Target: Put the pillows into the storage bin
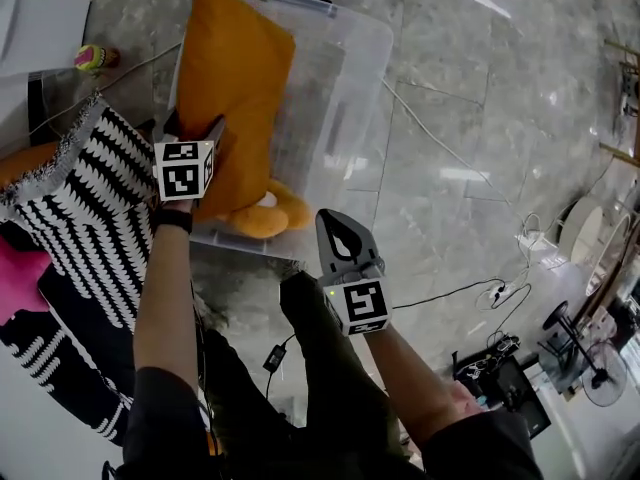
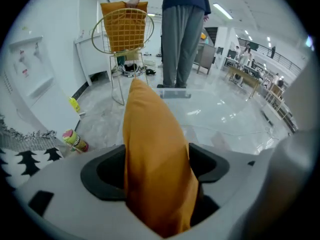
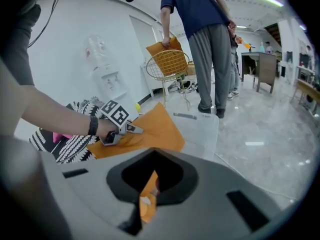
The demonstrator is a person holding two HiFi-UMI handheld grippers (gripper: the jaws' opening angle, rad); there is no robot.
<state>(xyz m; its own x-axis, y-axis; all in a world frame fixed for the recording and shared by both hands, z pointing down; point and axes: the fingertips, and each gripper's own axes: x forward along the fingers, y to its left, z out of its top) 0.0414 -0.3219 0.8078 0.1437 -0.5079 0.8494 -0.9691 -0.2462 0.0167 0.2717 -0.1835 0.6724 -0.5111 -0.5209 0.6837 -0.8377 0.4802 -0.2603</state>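
An orange pillow (image 1: 235, 78) lies lengthwise in a clear storage bin (image 1: 350, 98) on the grey floor, with its near corner hanging over the bin's front rim. My left gripper (image 1: 190, 126) is at the pillow's left edge with its jaws spread. In the left gripper view the pillow (image 2: 155, 159) rises between those jaws with dark gaps on both sides. My right gripper (image 1: 328, 220) is at the pillow's near corner. In the right gripper view its jaws (image 3: 150, 159) are closed, with a strip of orange cloth and a white tag pinched in the slit.
A black-and-white patterned pillow (image 1: 90, 198) and a pink one (image 1: 20, 273) lie left of the bin. A small can (image 1: 95, 58) stands on the floor. Beyond the bin, a person (image 2: 180, 34) stands by a wire chair (image 2: 122, 29) holding another orange pillow. Cables (image 1: 450, 293) and fans (image 1: 590, 368) are at right.
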